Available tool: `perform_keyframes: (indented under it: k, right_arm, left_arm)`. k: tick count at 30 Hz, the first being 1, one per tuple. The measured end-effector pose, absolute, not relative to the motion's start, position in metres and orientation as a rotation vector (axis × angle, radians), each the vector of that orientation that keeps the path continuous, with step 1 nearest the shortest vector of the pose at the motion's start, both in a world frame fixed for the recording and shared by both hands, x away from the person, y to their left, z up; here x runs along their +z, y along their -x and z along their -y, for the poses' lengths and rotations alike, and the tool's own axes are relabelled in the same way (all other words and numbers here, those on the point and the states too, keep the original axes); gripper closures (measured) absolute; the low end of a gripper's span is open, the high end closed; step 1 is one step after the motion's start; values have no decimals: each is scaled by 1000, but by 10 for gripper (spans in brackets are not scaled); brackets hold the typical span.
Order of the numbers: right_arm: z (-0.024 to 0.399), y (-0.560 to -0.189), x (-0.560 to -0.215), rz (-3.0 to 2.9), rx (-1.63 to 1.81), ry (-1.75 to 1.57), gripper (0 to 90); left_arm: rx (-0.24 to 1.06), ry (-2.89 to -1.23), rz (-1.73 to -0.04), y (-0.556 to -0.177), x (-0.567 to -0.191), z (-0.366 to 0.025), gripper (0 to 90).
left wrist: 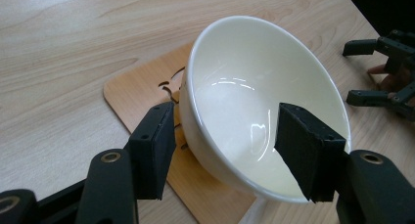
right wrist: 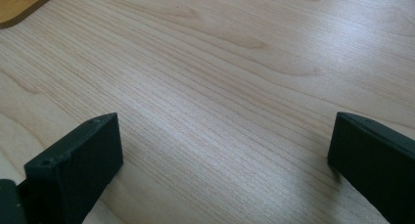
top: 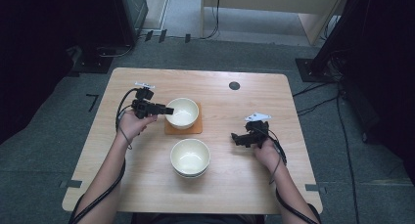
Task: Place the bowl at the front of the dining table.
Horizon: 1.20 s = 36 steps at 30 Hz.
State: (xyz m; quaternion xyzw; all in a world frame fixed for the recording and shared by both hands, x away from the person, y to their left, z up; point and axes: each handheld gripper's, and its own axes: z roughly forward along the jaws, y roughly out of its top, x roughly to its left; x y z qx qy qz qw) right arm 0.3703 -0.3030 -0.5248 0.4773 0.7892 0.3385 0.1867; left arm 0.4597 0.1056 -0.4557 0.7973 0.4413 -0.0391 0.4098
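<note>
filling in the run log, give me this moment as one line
left hand-held gripper: open, straddling rim of bowl | bowl: on coaster | right hand-held gripper: open over bare table | stacked bowls: untouched

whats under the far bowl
The far bowl sits on a wooden mat, which lies on the table. The bowl covers the mat's middle and part of its cut-out pattern.

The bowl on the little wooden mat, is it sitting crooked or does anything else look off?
No, the bowl sits level on its mat. The left gripper straddles its rim, jaws apart. Nothing looks spilled or broken.
</note>
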Motion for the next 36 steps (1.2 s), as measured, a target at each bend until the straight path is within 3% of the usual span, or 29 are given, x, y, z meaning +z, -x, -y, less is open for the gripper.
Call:
perform_keyframes:
  k: [36]
  right_arm:
    - [305, -373, -525, -2250, 964, -1314, 0]
  left_arm:
    - [-44, -2019, -1171, -430, -456, -144, 375]
